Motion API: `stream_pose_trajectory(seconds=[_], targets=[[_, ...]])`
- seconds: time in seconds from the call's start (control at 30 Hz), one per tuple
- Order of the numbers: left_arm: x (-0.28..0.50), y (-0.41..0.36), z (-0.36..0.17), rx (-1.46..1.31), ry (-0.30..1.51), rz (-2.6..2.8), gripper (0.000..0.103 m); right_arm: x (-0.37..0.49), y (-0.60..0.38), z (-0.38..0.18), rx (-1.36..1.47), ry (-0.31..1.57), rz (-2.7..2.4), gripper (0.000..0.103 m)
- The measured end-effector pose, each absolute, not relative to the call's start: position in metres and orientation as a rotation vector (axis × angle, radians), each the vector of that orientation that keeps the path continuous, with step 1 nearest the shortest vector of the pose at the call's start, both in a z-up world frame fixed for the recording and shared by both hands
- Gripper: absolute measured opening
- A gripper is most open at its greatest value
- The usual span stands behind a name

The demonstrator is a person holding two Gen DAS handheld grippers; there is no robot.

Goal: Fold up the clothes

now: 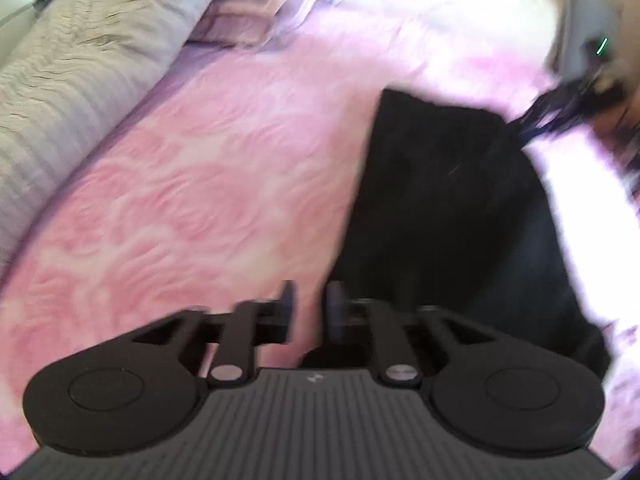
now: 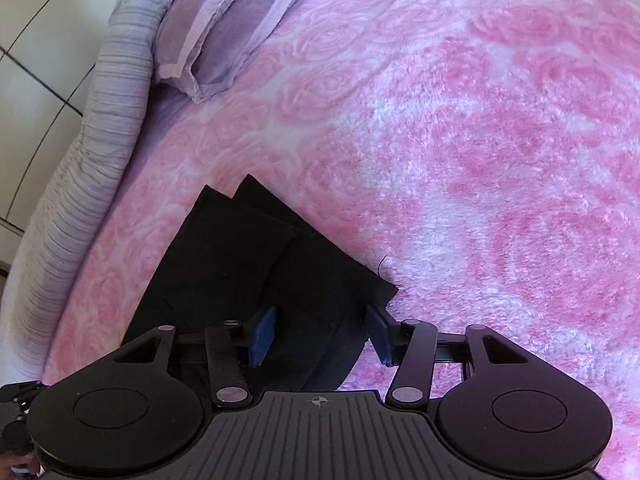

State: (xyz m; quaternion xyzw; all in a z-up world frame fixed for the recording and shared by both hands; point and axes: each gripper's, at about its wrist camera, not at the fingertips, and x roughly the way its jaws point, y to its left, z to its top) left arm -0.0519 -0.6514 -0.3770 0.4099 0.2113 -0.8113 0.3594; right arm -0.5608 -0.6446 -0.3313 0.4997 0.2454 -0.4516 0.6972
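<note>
A black folded garment (image 2: 248, 264) lies flat on the pink rose-patterned blanket (image 2: 460, 140); two of its layered corners point toward the pillow. My right gripper (image 2: 322, 332) stands open just over the garment's near end. Its blue pads (image 2: 262, 334) straddle the cloth without pressing it. In the blurred left wrist view the same garment (image 1: 448, 208) lies to the right. My left gripper (image 1: 311, 304) is open over bare blanket (image 1: 180, 200) beside the garment's left edge, with nothing between its fingers. The right gripper's body (image 1: 588, 60) shows blurred at the garment's far corner.
A lilac pillow (image 2: 224, 28) sits at the head of the bed. A grey striped bedcover (image 2: 100, 128) runs along the bed's left edge, with a pale tiled floor (image 2: 36, 40) beyond it. The pink blanket stretches wide to the right of the garment.
</note>
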Motion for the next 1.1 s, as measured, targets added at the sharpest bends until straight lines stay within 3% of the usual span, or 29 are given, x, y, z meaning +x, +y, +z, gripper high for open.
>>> stream_pose_trajectory(seconds=[0.07,0.13,0.17,0.23,0.27,0.37,0.5,0.57,0.63,0.77,0.83,0.87,0.93,1.1], targets=[[-0.061,-0.652,-0.376,1.06,0.588,-2.156,0.037,-0.56,-0.644,-0.335,1.114,0.54,-1.014,0.049],[-0.076,-0.652,-0.395,1.205,0.547,-2.125,0.022,-0.557,-0.643,-0.334,1.092,0.552,-1.03,0.033],[-0.08,-0.653,-0.402,1.221,0.532,-2.122,0.021,-0.558,-0.642,-0.33,1.082,0.547,-1.05,0.024],[-0.091,-0.657,-0.404,1.216,0.489,-2.114,0.01,-0.564,-0.639,-0.326,1.105,0.518,-1.07,0.022],[-0.097,-0.66,-0.404,1.214,0.462,-2.107,0.009,-0.566,-0.638,-0.326,1.115,0.519,-1.073,0.022],[-0.111,-0.669,-0.403,1.223,0.424,-2.128,0.009,-0.559,-0.637,-0.317,1.014,0.604,-1.07,0.026],[-0.116,-0.683,-0.4,1.185,0.44,-2.162,0.011,-0.521,-0.645,-0.278,0.639,0.681,-1.026,0.051],[-0.118,-0.691,-0.399,1.147,0.468,-2.182,0.013,-0.505,-0.668,-0.276,0.596,0.679,-0.911,0.059],[-0.122,-0.698,-0.4,1.125,0.475,-2.192,0.022,-0.487,-0.695,-0.286,0.606,0.711,-0.788,0.059],[-0.129,-0.707,-0.406,1.141,0.497,-2.201,0.024,-0.449,-0.742,-0.319,0.598,0.833,-0.645,0.058],[-0.134,-0.708,-0.408,1.166,0.502,-2.204,0.01,-0.444,-0.747,-0.324,0.598,0.861,-0.621,0.013],[-0.136,-0.707,-0.409,1.18,0.494,-2.207,0.009,-0.447,-0.742,-0.321,0.586,0.85,-0.635,0.006],[-0.144,-0.704,-0.401,1.165,0.421,-2.237,0.005,-0.453,-0.734,-0.313,0.561,0.83,-0.664,0.004],[-0.168,-0.72,-0.41,1.225,0.382,-2.241,0.006,-0.486,-0.736,-0.319,0.665,0.778,-0.772,0.006]])
